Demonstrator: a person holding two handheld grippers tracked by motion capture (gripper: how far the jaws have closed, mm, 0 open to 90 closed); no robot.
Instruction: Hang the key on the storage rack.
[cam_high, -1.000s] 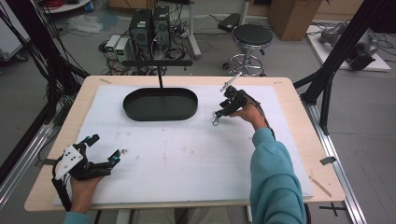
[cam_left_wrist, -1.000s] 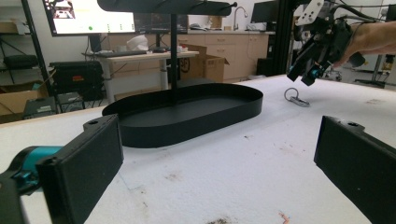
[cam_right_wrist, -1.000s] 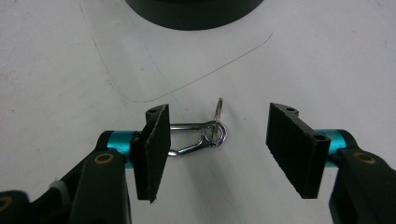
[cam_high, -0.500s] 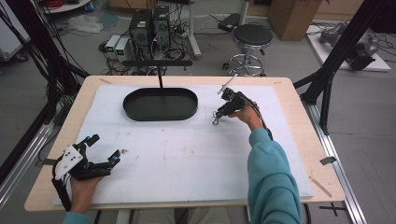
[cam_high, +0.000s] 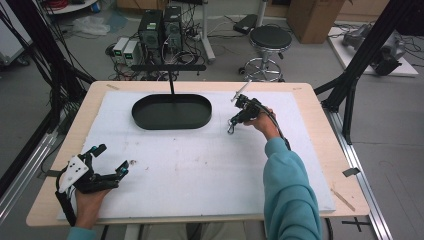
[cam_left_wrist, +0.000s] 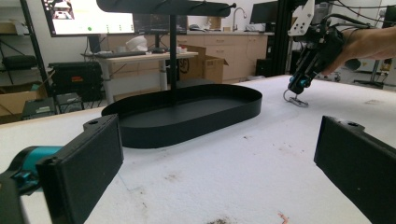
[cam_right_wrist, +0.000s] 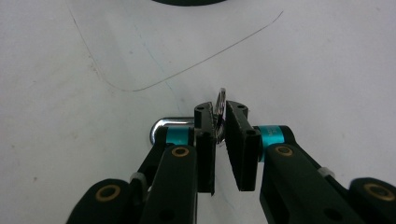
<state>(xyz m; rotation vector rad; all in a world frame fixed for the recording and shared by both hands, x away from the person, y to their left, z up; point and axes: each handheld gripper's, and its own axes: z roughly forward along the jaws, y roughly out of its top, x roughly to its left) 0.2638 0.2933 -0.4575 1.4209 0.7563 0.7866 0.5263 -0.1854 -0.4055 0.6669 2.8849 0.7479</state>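
My right gripper (cam_high: 233, 123) tilts down at the white mat right of the black oval tray (cam_high: 172, 125), shut on a small silver metal clip (cam_high: 230, 131) whose lower end touches the mat. In the right gripper view the jaws (cam_right_wrist: 220, 116) pinch a thin upright ring (cam_right_wrist: 221, 97), and a curved silver loop (cam_right_wrist: 161, 124) shows to their left. The left gripper view shows that gripper (cam_left_wrist: 299, 87) and the clip (cam_left_wrist: 294, 99) far off. My left gripper (cam_high: 112, 160) lies open at the front left, its jaws (cam_left_wrist: 224, 144) wide apart and holding nothing.
The tray (cam_left_wrist: 187, 131) carries a black post (cam_high: 171, 83) with a crossbar (cam_high: 167, 67) on top. A white mat (cam_high: 200, 170) covers the wooden table. A small dark speck (cam_high: 132, 162) lies near the left gripper. Computers and a stool stand beyond the far edge.
The right gripper has shifted slightly left and down with the clip. The left gripper has stayed in place.
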